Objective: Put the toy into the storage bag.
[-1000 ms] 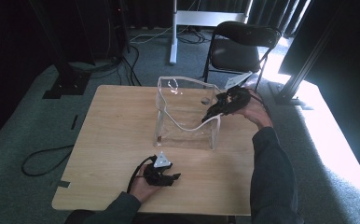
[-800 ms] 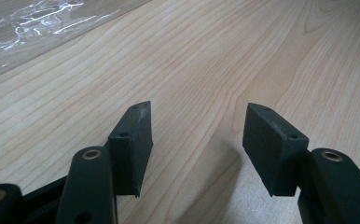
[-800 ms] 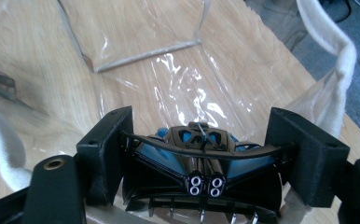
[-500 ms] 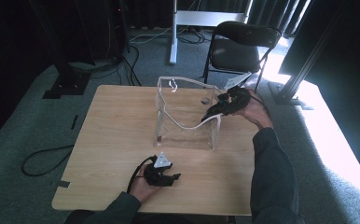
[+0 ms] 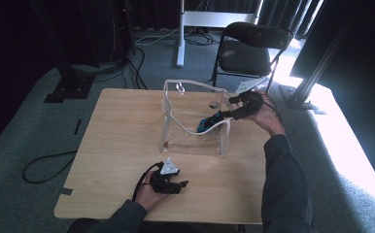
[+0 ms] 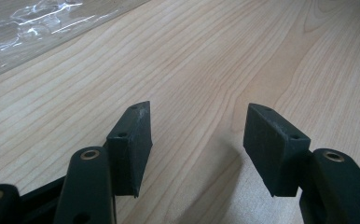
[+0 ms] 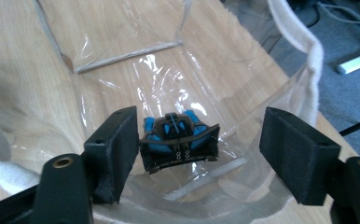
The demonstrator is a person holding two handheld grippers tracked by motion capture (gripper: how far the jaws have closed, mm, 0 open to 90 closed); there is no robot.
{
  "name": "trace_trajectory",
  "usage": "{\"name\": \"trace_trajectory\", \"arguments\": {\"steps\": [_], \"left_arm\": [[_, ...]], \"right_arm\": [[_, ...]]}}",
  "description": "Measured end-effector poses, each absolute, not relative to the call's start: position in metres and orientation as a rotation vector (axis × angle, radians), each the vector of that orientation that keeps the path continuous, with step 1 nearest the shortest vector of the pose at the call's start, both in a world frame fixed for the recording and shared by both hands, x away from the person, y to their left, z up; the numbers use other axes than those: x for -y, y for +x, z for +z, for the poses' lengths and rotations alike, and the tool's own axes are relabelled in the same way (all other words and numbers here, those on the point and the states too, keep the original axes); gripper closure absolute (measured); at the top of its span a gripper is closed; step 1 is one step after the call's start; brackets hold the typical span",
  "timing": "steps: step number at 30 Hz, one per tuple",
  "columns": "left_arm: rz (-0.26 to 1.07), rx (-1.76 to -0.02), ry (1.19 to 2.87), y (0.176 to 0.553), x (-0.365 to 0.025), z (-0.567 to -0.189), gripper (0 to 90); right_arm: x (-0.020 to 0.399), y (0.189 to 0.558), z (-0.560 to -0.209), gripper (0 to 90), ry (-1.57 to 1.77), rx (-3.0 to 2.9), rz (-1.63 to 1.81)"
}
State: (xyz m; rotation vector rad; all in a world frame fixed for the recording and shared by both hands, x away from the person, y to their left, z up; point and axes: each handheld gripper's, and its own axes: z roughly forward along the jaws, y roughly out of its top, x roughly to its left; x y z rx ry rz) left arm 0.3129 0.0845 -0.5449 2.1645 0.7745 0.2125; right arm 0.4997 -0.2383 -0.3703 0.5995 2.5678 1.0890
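Observation:
A clear plastic bag [image 5: 190, 131] with white handles stands open on the wooden table [image 5: 117, 131]. My right gripper [image 5: 215, 118] reaches into it from the right. In the right gripper view a small blue and black toy car [image 7: 178, 140] sits between the jaws of the right gripper [image 7: 199, 123], close against the left pad [image 7: 117, 140] and clear of the right one. The jaws have just been closing a little, and still stand open. The car [image 5: 206, 123] shows blue inside the bag. My left gripper [image 5: 180, 185] rests near the table's front edge, open [image 6: 197, 109] with only bare wood between its jaws.
A black folding chair [image 5: 248, 48] stands behind the table at the right. A white desk leg [image 5: 181, 29] and cables lie on the grey carpet beyond. Wide bare wood lies left of the bag. A corner of clear plastic [image 6: 38, 23] lies ahead of the left gripper.

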Motion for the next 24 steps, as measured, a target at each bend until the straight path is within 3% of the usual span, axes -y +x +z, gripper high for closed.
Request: {"name": "trace_trajectory", "arguments": {"steps": [14,24], "left_arm": [[0.207,-0.776,2.164,0.313,-0.085,-0.545,42.2],[0.208,-0.777,2.164,0.313,-0.085,-0.545,42.2]], "right_arm": [[0.274,0.464,-0.364,28.0,0.687,-2.329,1.205],[0.287,0.435,-0.394,27.7,0.776,-2.253,1.261]]}}
